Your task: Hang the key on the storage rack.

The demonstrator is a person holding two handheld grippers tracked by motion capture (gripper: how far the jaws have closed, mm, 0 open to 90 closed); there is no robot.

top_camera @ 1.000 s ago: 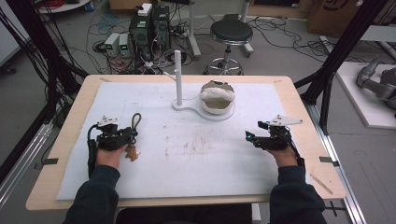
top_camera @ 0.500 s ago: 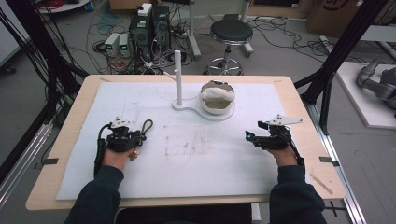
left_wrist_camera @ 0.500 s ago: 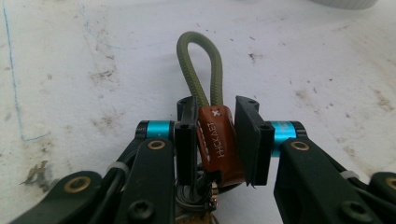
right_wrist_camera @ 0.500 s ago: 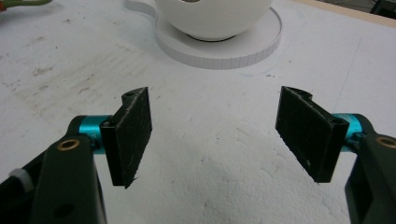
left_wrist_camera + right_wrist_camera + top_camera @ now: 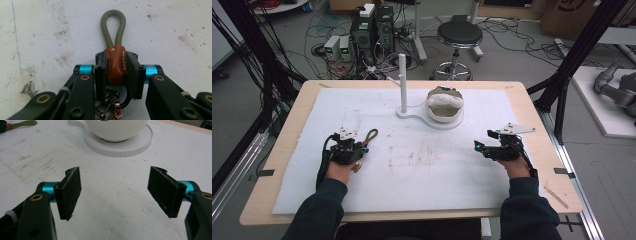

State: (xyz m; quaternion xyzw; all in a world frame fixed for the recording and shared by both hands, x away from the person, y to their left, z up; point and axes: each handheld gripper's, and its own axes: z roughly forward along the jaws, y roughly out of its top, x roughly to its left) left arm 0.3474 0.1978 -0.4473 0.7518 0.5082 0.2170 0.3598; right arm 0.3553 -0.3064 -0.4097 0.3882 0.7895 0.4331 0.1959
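White mat (image 5: 437,170), keychain (image 5: 114,63) between left hand-held gripper (image 5: 115,72) pads.

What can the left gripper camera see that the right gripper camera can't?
Left gripper view: the left gripper pinching the brown leather wrap of a keychain, with metal rings hanging below.

Right gripper view: the right gripper with jaws wide apart and nothing between them, plus the white bowl on its round stand.

Both: the scuffed white table cover and the keychain's green cord loop, tiny and far away in the right gripper view.
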